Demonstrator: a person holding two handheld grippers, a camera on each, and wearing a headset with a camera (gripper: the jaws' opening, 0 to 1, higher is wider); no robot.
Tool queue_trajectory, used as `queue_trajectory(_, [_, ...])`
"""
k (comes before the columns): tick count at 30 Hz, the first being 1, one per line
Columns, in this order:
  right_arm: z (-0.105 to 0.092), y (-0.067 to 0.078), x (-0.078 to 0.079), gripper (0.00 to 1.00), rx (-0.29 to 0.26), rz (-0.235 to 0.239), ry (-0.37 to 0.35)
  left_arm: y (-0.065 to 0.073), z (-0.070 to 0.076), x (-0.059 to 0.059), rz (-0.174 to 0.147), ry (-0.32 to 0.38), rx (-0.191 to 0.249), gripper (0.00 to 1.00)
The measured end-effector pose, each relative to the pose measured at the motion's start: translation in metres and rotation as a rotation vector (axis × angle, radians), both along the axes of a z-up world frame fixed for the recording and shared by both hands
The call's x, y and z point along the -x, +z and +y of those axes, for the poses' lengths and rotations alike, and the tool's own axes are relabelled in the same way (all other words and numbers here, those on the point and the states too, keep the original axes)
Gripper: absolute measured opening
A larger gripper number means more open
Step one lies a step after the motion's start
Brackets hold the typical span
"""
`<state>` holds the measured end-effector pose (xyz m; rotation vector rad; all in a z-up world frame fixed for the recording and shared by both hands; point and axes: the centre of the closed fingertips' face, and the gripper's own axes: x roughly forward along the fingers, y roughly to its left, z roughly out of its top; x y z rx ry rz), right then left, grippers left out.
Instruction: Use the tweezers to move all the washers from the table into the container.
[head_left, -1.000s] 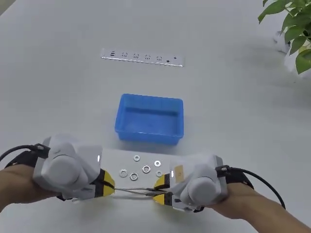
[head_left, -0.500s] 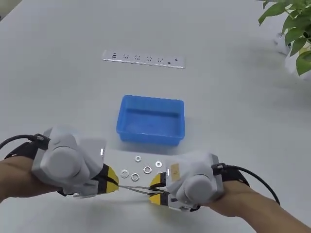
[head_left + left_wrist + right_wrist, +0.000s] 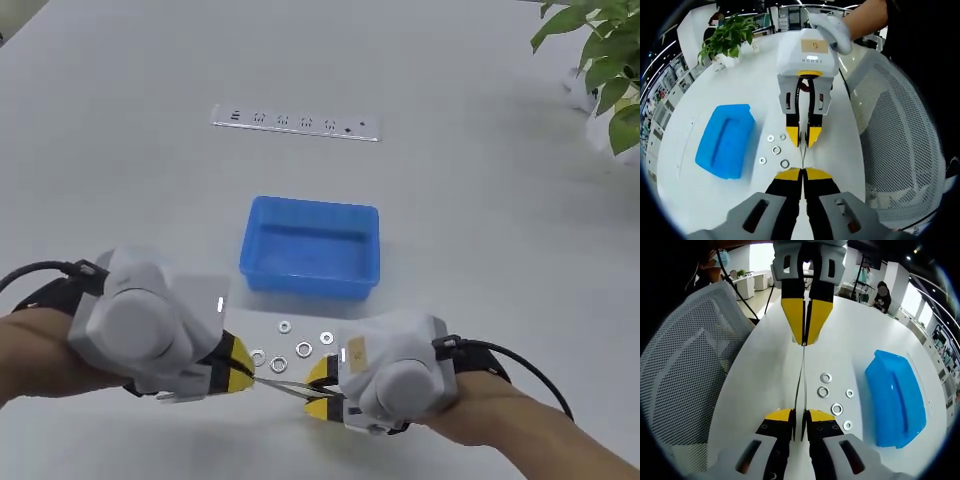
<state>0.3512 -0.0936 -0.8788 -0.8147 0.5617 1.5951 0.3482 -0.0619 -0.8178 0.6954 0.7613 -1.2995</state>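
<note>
The left gripper (image 3: 803,175) is clenched, its yellow-tipped jaws pressed together on one end of the tweezers (image 3: 802,156). The thin metal runs straight ahead from its tips into the right gripper (image 3: 799,416), which faces it nose to nose and is likewise closed on the tweezers. Between them the two grippers hold the tool as a short bridge just over the white table (image 3: 480,230); in the right gripper view the tweezers' two arms show as fine lines, drawing together toward the left gripper.

The five washers (image 3: 823,391) lie loose on the table just beside the tweezers, on the far side from the person. From the left gripper they sit ahead and to its left; from the right gripper, ahead and to its right. None is between the tweezers' arms, and none touches either gripper. The nearest one lies close to the tweezers' line, about midway between the two sets of jaws.

Beyond the washers, farther from both grippers, stands the blue container (image 3: 310,245), near them but apart. Farther still a white power strip (image 3: 295,122) lies flat, and a green plant (image 3: 600,60) stands well off on the right gripper's side. A mesh chair (image 3: 890,130) shows behind the grippers, on the person's side.
</note>
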Motion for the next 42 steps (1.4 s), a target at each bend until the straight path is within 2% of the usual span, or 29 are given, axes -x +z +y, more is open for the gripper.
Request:
queue_trajectory(10, [-0.002, 0.001, 0.000, 0.10, 0.000, 0.002, -0.012, 0.000, -0.001, 0.000, -0.006, -0.008, 0.001, 0.05])
queue_trajectory(21, [-0.002, 0.005, -0.001, 0.09, -0.012, 0.000, -0.017, 0.002, -0.001, -0.003, -0.015, -0.004, 0.026, 0.08])
queue_trajectory(31, [0.000, 0.013, -0.003, 0.09, -0.036, 0.001, -0.033, 0.004, -0.001, -0.004, -0.022, -0.010, 0.039, 0.06])
queue_trajectory(35, [0.000, 0.014, -0.003, 0.09, -0.040, -0.002, -0.032, 0.008, -0.003, -0.002, -0.015, -0.011, 0.056, 0.06])
queue_trajectory(36, [0.000, 0.014, -0.003, 0.09, -0.042, -0.002, -0.032, 0.010, -0.004, -0.002, -0.023, -0.011, 0.059, 0.06])
queue_trajectory(42, [0.004, 0.017, -0.003, 0.09, -0.051, -0.005, -0.033, 0.017, -0.005, -0.001, -0.024, -0.012, 0.071, 0.05])
